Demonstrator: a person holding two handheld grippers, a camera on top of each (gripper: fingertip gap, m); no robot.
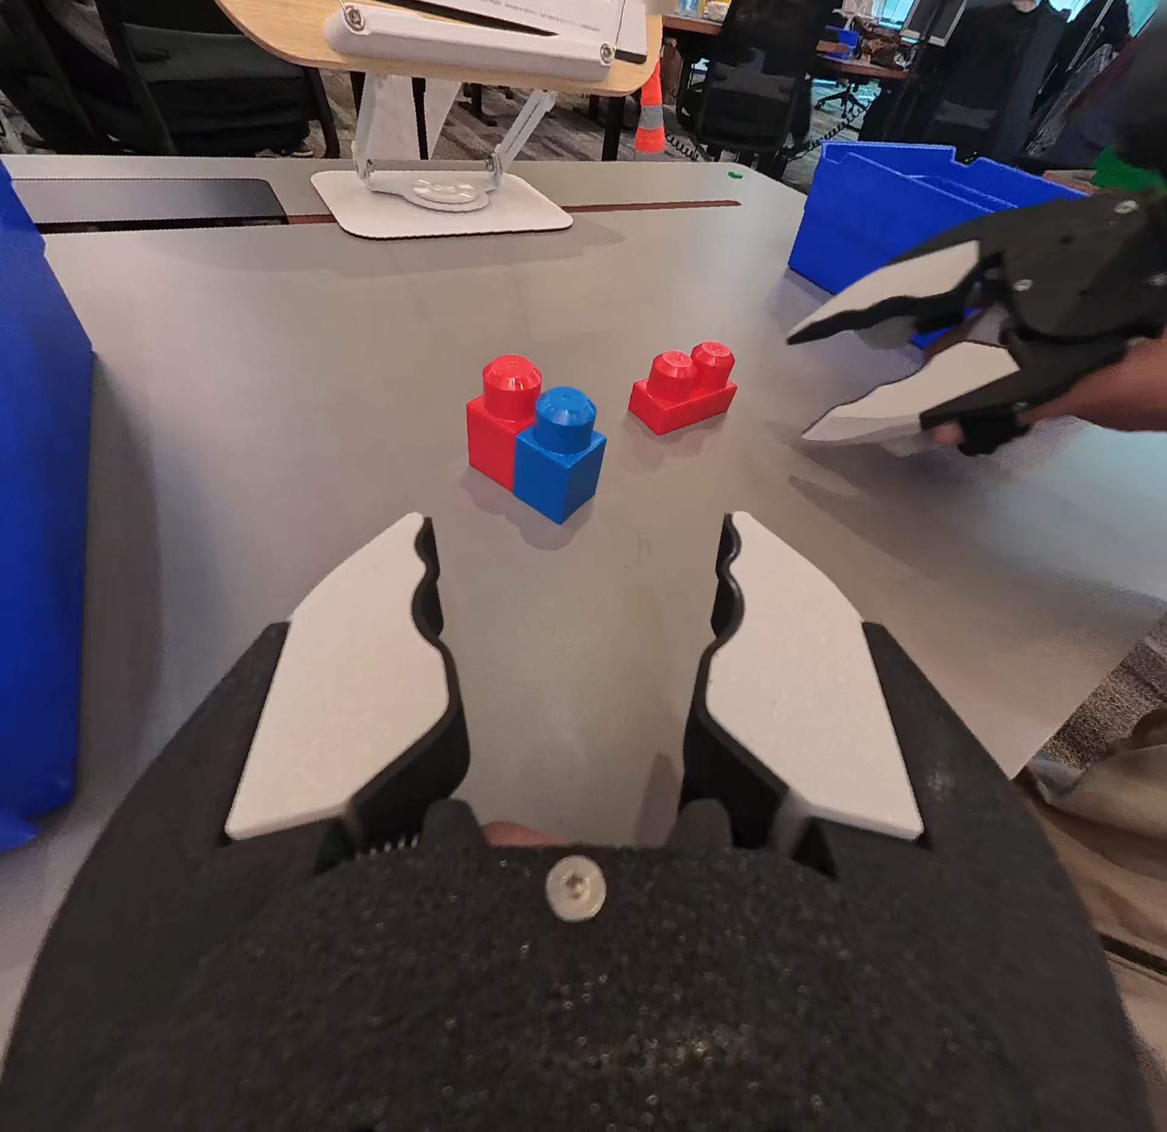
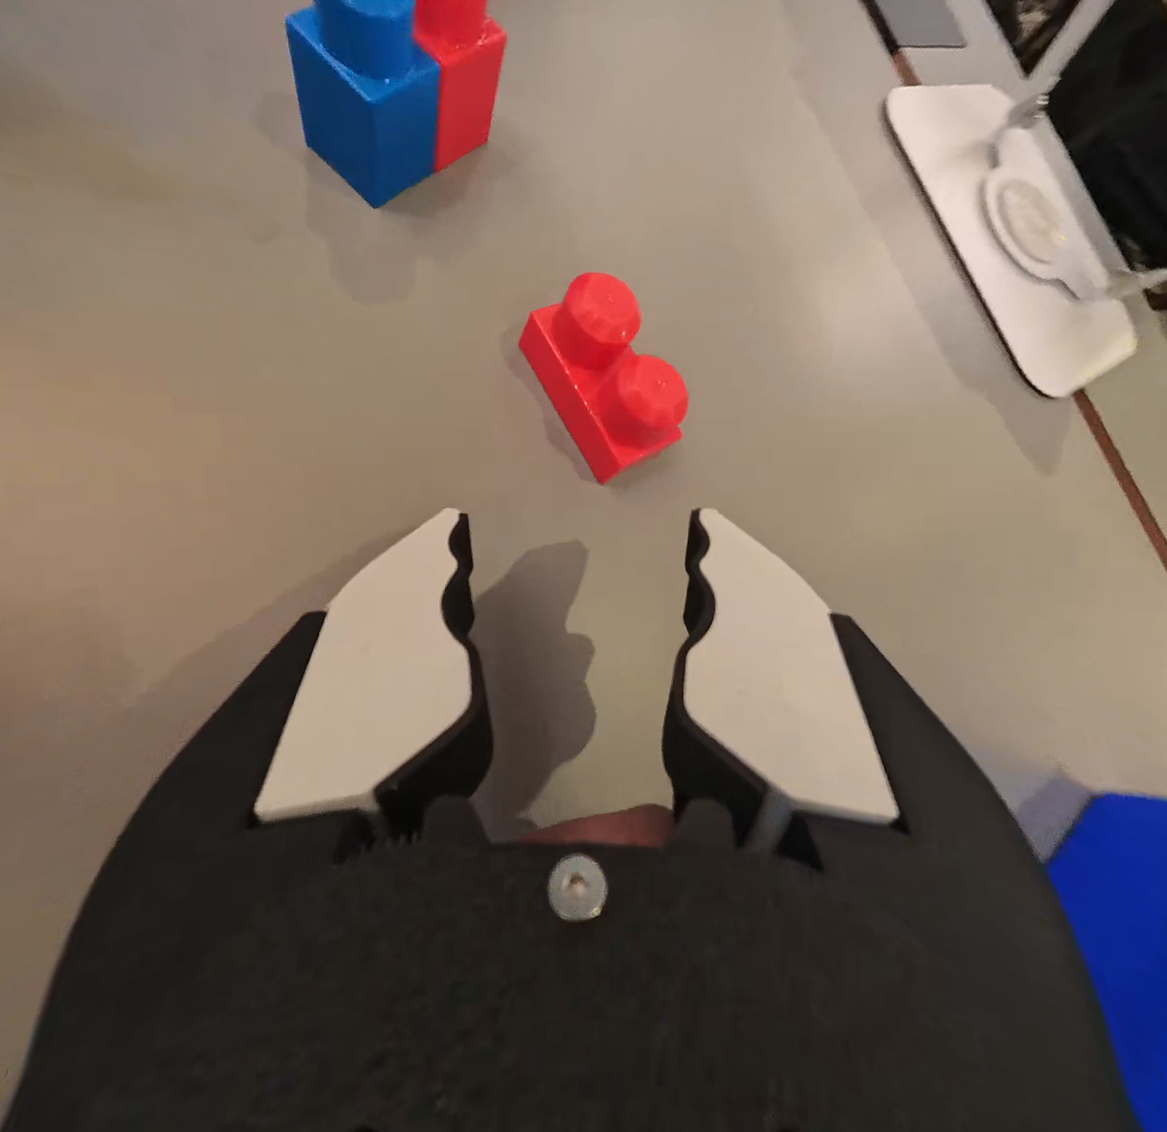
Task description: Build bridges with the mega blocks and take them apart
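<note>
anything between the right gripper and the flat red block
Nothing: in the right wrist view only bare grey table and the gripper's shadow separate the right gripper from the flat red block.

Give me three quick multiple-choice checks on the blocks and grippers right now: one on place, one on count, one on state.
1. Where does the flat red two-stud block lie?
A. on top of the blue block
B. alone on the table, apart from the other two
C. in the blue bin

2. How many blocks are on the table?
A. three
B. two
C. five

3. What is the right gripper doing?
A. shut on the flat block
B. shut on nothing
C. open, holding nothing

Answers: 1 B, bare table separates it from the blue block and tall red block. 2 A, two red and one blue. 3 C, its jaws are apart with only table between.
</note>
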